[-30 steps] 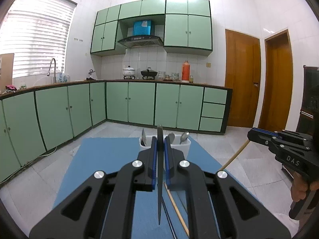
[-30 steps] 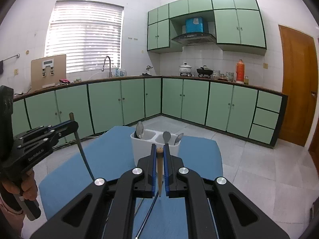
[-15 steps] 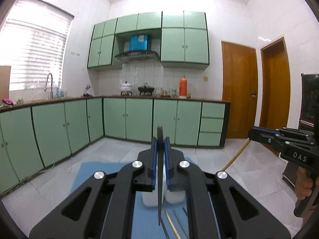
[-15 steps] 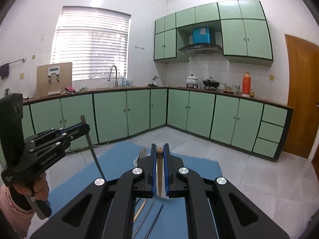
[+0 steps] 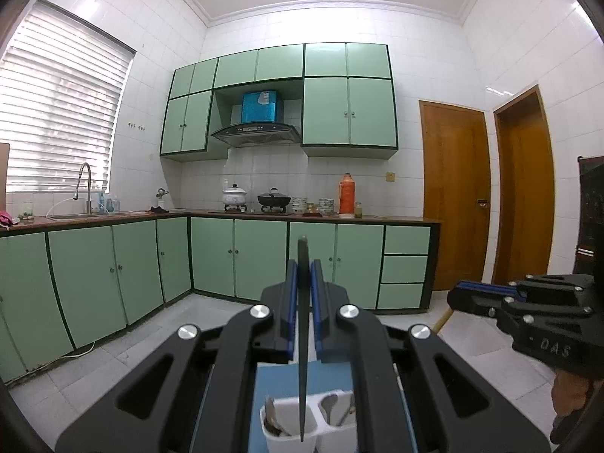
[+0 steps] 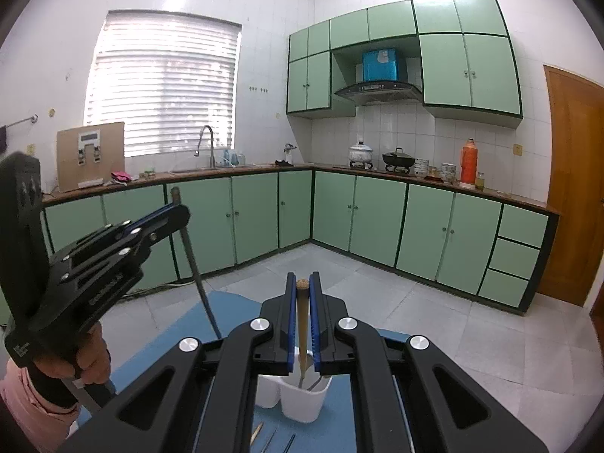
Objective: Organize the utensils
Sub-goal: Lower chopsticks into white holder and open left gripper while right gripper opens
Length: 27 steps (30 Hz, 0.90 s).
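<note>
My left gripper (image 5: pixel 302 264) is shut on a dark chopstick (image 5: pixel 302 339) that hangs upright, its lower tip over the white two-compartment utensil holder (image 5: pixel 332 438). Spoons (image 5: pixel 328 406) stand in the holder. My right gripper (image 6: pixel 302 277) is shut on a wooden chopstick (image 6: pixel 302 324); its lower end reaches the rim of the holder (image 6: pixel 302 400), and I cannot tell if it is inside. In each view the other gripper shows at the side: the right gripper (image 5: pixel 456 298) and the left gripper (image 6: pixel 181 213), with its dark chopstick (image 6: pixel 196 275).
The holder stands on a blue mat (image 6: pixel 181 336). Several loose chopsticks (image 6: pixel 260 434) lie on the mat in front of it. Green kitchen cabinets (image 6: pixel 377 219) line the far walls, with tiled floor (image 6: pixel 453 332) between. A hand (image 6: pixel 90 362) grips the left tool.
Both grippers have risen with their chopsticks still held. The holder has dropped from the middle of each view to the bottom edge, now close below the fingers.
</note>
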{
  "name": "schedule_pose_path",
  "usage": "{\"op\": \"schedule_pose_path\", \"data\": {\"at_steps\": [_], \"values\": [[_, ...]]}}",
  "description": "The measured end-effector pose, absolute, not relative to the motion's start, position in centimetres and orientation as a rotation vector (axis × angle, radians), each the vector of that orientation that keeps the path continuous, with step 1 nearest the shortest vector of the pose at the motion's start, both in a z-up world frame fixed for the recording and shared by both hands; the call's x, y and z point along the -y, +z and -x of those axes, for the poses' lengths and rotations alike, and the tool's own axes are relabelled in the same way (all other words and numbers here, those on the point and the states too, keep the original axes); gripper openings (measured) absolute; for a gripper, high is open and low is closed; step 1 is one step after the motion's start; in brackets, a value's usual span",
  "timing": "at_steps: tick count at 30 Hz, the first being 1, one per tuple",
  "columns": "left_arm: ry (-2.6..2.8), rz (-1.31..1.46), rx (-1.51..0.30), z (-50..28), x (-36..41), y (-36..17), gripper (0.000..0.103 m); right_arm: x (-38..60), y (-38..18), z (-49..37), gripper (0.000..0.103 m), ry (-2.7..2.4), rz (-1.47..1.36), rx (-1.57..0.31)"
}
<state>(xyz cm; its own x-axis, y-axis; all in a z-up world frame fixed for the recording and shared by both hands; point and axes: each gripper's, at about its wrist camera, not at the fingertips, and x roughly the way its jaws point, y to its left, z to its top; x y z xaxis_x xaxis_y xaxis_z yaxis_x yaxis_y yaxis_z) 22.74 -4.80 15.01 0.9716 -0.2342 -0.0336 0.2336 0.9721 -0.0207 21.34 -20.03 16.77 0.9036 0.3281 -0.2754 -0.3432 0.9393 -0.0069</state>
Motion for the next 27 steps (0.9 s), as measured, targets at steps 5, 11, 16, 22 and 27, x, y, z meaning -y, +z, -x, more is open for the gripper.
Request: {"op": "schedule_pose_path", "data": {"at_steps": [5,11,16,22,27], "values": [[-0.23,0.018,-0.075,-26.7,5.4,13.3,0.006,19.5,15.5,-24.5,0.007,0.345,0.063,-0.315],[-0.224,0.016,-0.14,-29.8,5.2,10.9,0.006,19.5,12.9,-27.1,0.007,0.347,0.055,-0.367],[-0.226,0.014,-0.182,-30.7,4.7,9.0,0.006,19.6,11.3,-28.6,0.007,0.348,0.033,-0.399],[-0.224,0.021,-0.23,-31.8,4.2,7.3,0.006,19.1,9.0,-29.9,0.007,0.356,0.023,-0.447],[-0.227,0.008,-0.27,-32.2,4.4,6.0,0.007,18.7,7.8,-30.5,0.007,0.343,0.027,-0.47]]}}
